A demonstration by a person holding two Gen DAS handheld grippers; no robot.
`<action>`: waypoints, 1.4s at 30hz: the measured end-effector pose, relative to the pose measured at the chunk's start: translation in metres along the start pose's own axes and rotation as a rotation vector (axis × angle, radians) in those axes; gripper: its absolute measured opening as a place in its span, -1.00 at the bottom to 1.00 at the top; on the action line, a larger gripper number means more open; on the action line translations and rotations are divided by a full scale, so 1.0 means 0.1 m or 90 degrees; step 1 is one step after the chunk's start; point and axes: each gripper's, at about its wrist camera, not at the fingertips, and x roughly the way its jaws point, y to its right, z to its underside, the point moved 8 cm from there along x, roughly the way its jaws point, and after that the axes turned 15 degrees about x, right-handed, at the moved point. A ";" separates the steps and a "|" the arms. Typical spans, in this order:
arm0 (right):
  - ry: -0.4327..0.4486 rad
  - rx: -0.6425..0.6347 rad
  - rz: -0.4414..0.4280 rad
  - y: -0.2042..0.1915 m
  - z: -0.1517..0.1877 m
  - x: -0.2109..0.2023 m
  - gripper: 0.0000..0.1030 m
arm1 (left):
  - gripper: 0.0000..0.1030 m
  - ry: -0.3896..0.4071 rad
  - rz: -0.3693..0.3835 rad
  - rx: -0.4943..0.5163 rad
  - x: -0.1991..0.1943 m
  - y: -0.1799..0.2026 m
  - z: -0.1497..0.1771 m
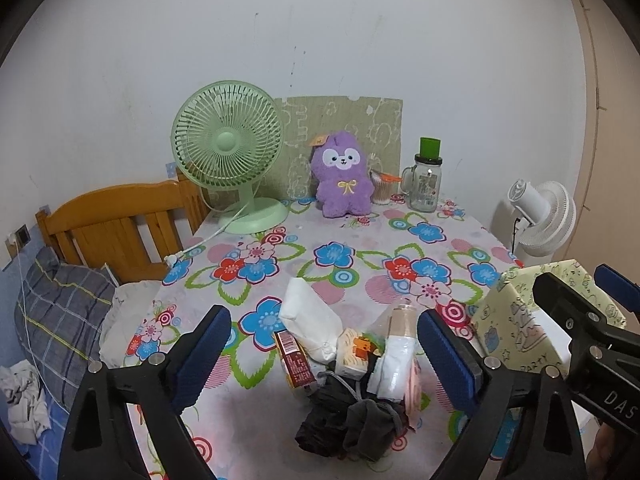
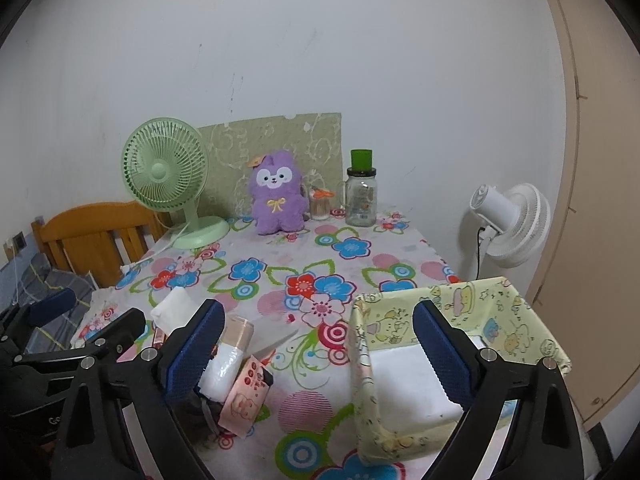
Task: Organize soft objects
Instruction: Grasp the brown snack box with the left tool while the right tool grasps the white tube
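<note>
A pile of small things lies at the near edge of the floral table (image 1: 344, 248): a white tissue pack (image 1: 306, 320), a red packet (image 1: 294, 364), a roll of bags (image 1: 396, 352) and dark cloth (image 1: 352, 424). My left gripper (image 1: 324, 322) hangs open over this pile, touching nothing. To its right stands a yellow cartoon-print box (image 2: 400, 432) with a white bottom. My right gripper (image 2: 318, 312) is open above the box's left wall, with the pink packet (image 2: 246, 396) beside its left finger. A purple plush toy (image 2: 276, 192) sits upright at the back by the wall.
At the back stand a green desk fan (image 1: 228, 152), a glass jar with a green lid (image 1: 426, 180) and a small swab pot (image 1: 382, 190). A wooden headboard (image 1: 116, 224) and a checked pillow (image 1: 60, 312) lie left of the table. A white floor fan (image 2: 508, 224) is on the right.
</note>
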 end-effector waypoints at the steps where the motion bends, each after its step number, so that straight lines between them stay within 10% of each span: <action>1: -0.002 0.001 0.000 -0.01 0.01 0.02 0.86 | 0.82 -0.003 0.000 0.000 0.03 -0.01 0.01; 42: -0.170 -0.036 0.007 -0.53 0.64 1.21 0.59 | 0.44 -0.158 0.023 -0.021 1.11 -0.21 0.61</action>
